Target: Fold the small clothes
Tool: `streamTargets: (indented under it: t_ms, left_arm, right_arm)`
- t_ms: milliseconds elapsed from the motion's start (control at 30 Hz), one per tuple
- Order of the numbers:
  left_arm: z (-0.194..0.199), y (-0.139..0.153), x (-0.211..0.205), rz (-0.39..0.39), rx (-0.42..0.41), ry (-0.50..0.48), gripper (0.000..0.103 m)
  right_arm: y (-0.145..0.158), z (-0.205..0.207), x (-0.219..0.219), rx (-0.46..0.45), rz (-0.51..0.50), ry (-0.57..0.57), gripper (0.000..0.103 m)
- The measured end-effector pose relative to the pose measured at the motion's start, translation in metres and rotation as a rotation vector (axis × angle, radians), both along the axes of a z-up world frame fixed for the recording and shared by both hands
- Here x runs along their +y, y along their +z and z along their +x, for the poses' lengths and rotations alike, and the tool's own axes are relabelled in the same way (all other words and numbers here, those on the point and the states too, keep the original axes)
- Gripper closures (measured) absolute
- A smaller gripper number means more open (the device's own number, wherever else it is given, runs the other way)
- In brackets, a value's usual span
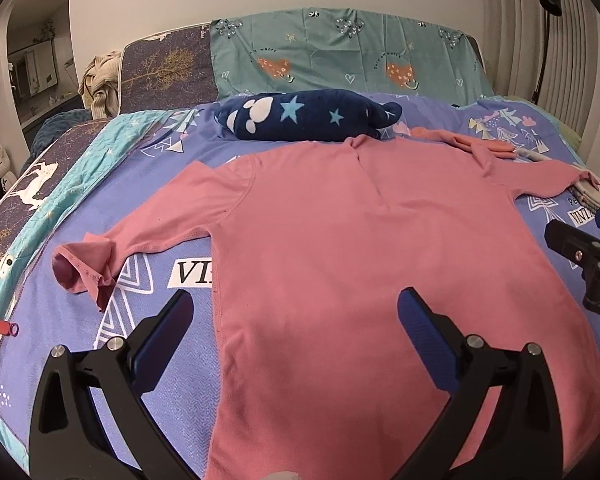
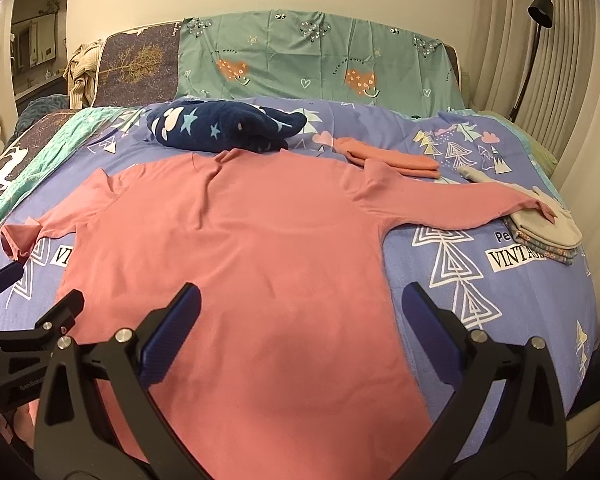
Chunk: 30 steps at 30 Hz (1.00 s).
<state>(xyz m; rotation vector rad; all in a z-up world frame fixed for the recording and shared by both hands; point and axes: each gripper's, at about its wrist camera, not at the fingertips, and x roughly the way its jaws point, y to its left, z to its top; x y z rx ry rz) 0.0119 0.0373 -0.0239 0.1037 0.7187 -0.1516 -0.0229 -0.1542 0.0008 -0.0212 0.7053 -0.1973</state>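
Note:
A pink long-sleeved shirt (image 1: 360,248) lies flat on the bed, collar away from me, both sleeves spread out. It also shows in the right wrist view (image 2: 240,248). My left gripper (image 1: 296,316) is open and empty, hovering over the shirt's lower left edge. My right gripper (image 2: 300,308) is open and empty, hovering over the shirt's lower right edge. Each gripper shows at the side of the other's view: the right one (image 1: 580,256) and the left one (image 2: 32,312).
A dark blue starred garment (image 1: 300,116) lies just beyond the collar. A folded orange-pink piece (image 2: 392,156) and a stack of folded grey clothes (image 2: 548,228) sit at the right, under the right cuff. The purple patterned sheet (image 2: 480,280) covers the bed.

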Motion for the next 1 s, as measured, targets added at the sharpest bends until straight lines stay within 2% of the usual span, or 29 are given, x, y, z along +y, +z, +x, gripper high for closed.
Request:
streamTargets:
  t_ms: [233, 633, 867, 933, 1000]
  left_arm:
    - [0.0006, -0.0006, 0.0044, -0.003, -0.006, 0.017, 0.001]
    - [-0.0033, -0.001, 0.0053, 0.005, -0.012, 0.005, 0.005]
    - [-0.0057, -0.0032, 0.0071, -0.001, -0.009, -0.001, 0.005]
    - [-0.0074, -0.0035, 0.0083, -0.023, -0.013, -0.015, 0.013]
    - [-0.0066, -0.0041, 0.0106, -0.046, -0.006, -0.015, 0.014]
  right_arm:
    - [-0.0006, 0.0011, 0.0024, -0.015, -0.012, 0.008, 0.002]
    - [-0.0006, 0.0001, 0.0038, -0.023, -0.011, 0.013, 0.011]
    - [-0.0003, -0.0032, -0.0006, -0.042, 0.052, 0.045, 0.029]
    - [-0.0012, -0.0032, 0.0002, -0.039, 0.047, 0.049, 0.034]
    - [-0.0031, -0.0021, 0.0011, -0.027, 0.048, 0.063, 0.04]
